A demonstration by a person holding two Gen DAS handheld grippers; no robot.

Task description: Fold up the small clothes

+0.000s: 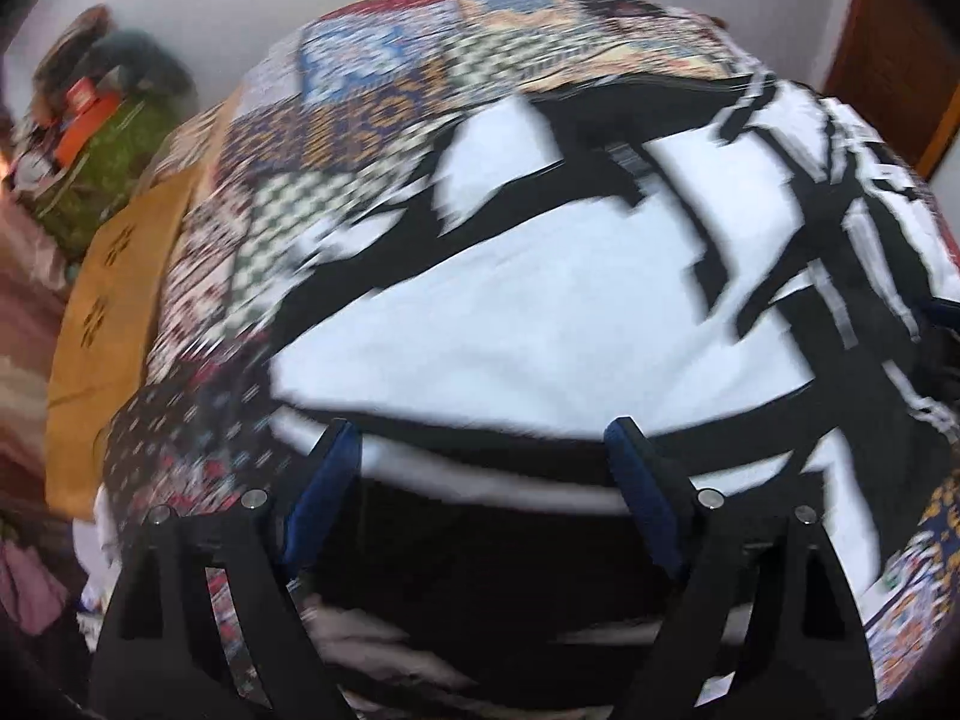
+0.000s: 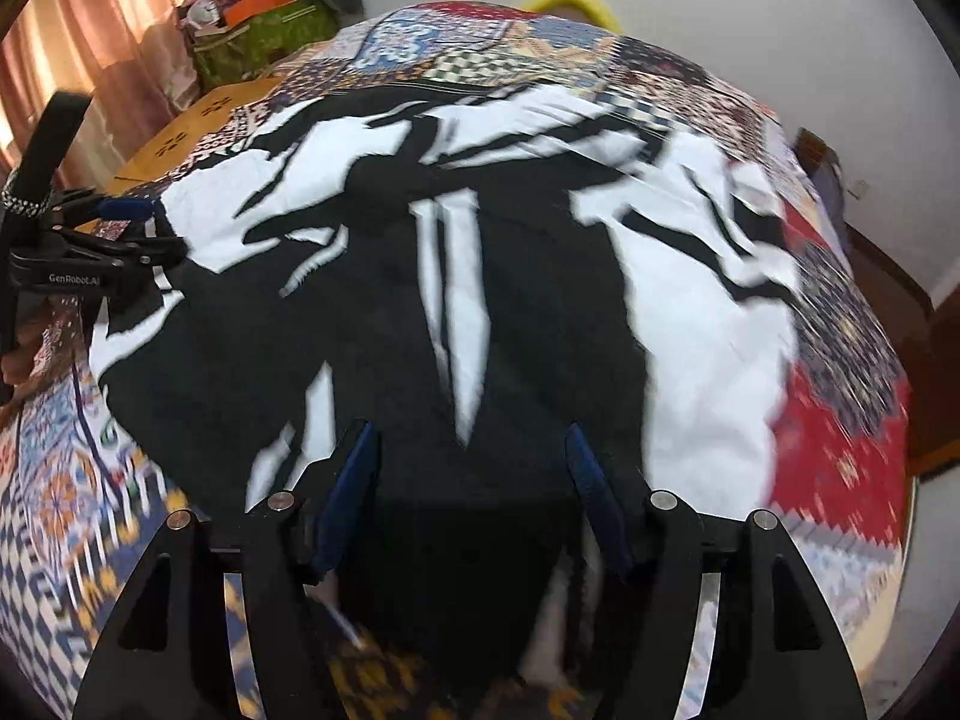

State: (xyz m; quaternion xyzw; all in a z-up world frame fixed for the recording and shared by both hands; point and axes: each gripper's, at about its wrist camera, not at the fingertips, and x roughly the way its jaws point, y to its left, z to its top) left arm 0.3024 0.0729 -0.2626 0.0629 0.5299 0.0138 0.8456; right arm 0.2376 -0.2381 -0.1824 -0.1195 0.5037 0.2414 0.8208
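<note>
A black-and-white garment [image 2: 480,276] lies spread over a bed, on top of a patchwork bedspread [image 2: 840,420] of many colours, and it fills most of both wrist views. Its near edge reaches down between the fingers of both grippers. In the left wrist view the left gripper [image 1: 480,438] hangs over the near hem with its jaws spread wide; the blue pads [image 1: 636,480] stand apart on either side of the cloth and do not press on it. In the right wrist view the right gripper [image 2: 474,438] is also spread, its blue-lined fingers [image 2: 348,492] straddling a black part of the garment without pinching it. The left gripper also shows at the left edge of that view, over the garment's far corner. Both views are blurred, so finer detail of the fabric cannot be told. Beyond the bedspread, a yellow-brown wooden board [image 1: 108,312] borders the bed. Farther off stands a green box [image 2: 264,36] piled with clutter, with pinkish curtains [image 2: 102,30] beside it and a pale wall [image 2: 750,30] behind.
</note>
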